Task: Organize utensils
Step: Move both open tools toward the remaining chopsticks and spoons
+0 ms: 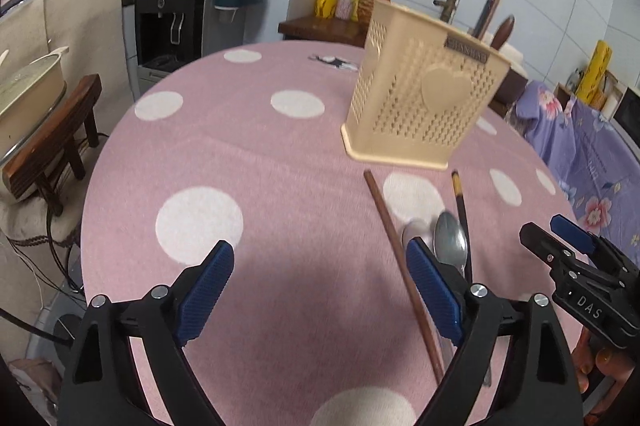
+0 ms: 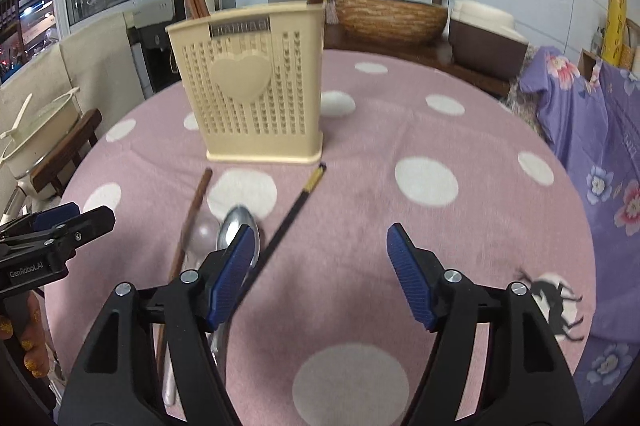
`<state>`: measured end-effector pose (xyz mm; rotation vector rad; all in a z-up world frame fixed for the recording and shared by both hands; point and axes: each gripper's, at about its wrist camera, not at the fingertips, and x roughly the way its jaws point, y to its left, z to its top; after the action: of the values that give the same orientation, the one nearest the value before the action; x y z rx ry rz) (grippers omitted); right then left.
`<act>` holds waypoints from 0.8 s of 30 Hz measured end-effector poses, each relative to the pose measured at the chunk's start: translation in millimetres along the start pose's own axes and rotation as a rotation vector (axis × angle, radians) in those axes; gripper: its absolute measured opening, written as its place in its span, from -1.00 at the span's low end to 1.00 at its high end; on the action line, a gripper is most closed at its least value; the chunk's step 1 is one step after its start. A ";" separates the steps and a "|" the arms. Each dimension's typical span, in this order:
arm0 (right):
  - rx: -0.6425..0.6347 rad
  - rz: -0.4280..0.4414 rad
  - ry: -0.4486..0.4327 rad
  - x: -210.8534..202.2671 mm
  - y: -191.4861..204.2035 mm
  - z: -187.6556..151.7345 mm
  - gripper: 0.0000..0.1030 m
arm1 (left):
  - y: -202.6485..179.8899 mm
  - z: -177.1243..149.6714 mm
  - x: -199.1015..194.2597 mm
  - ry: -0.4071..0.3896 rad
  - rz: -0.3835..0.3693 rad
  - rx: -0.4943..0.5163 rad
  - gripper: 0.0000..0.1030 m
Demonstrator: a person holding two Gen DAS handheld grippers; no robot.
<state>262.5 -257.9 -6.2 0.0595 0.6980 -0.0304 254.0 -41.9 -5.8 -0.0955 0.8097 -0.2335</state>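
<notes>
A cream perforated utensil holder (image 1: 424,106) (image 2: 256,94) stands on the pink dotted tablecloth (image 1: 248,162), with brown chopsticks and a wooden-handled utensil in it. In front of it lie a brown chopstick (image 1: 396,258) (image 2: 192,218), a black chopstick with a gold band (image 1: 462,214) (image 2: 292,214), a metal spoon (image 1: 450,238) (image 2: 234,230) and a paler spoon (image 1: 414,230) (image 2: 204,234). My left gripper (image 1: 320,248) is open over bare cloth, left of the utensils. My right gripper (image 2: 321,230) is open, right of them, with nothing between its fingers.
The round table drops off on the left toward a wooden stool (image 1: 52,146) bearing a pot, and a water dispenser (image 1: 172,18). A purple floral cloth (image 2: 592,154) lies at the right. A basin (image 2: 390,18) and tap stand behind the table.
</notes>
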 end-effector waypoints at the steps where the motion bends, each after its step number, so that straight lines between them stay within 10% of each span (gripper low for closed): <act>1: 0.001 -0.001 0.010 1.9 -0.8 -4.4 0.34 | -1.5 -3.1 2.3 0.015 -0.008 0.008 0.55; 8: 0.013 -0.010 0.049 7.8 -3.7 -18.4 0.34 | -21.8 -18.4 13.0 0.076 -0.046 0.076 0.14; 24: 0.022 0.008 0.062 7.7 -1.5 -20.8 0.34 | -50.7 -31.3 27.7 0.103 0.023 0.183 0.12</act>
<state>255.1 -258.1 -27.1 0.0846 0.7597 -0.0283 241.0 -97.6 -38.1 0.0983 0.8873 -0.2918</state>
